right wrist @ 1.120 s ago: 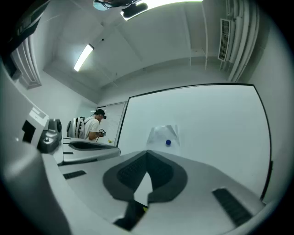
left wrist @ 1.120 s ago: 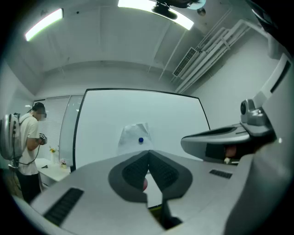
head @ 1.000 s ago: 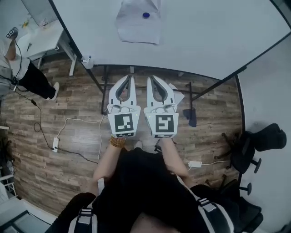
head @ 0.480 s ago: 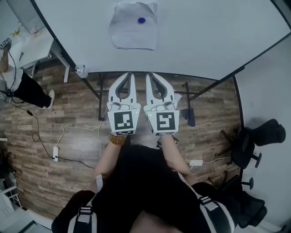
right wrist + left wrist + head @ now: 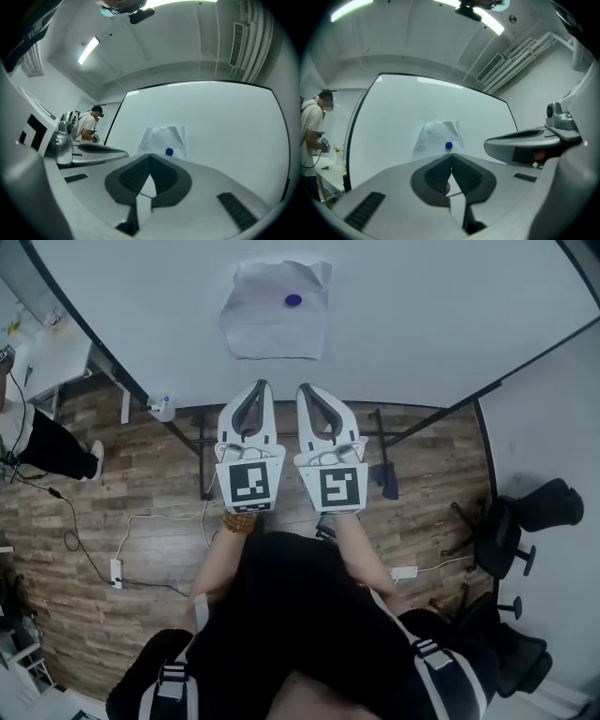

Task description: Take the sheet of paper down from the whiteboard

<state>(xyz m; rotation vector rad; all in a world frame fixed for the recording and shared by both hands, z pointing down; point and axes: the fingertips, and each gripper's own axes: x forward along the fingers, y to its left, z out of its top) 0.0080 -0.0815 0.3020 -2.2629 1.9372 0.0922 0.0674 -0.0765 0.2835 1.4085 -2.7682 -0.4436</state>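
I see the sheet of paper (image 5: 274, 320) hanging on the whiteboard (image 5: 441, 315), crumpled and pinned there by a blue magnet (image 5: 293, 300). My left gripper (image 5: 260, 388) and right gripper (image 5: 306, 390) sit side by side in front of the whiteboard, both pointed toward the sheet and clear of the board's surface. Each has its jaws pressed together at the tips, with nothing between them. A person (image 5: 311, 136) stands beyond the whiteboard's left end.
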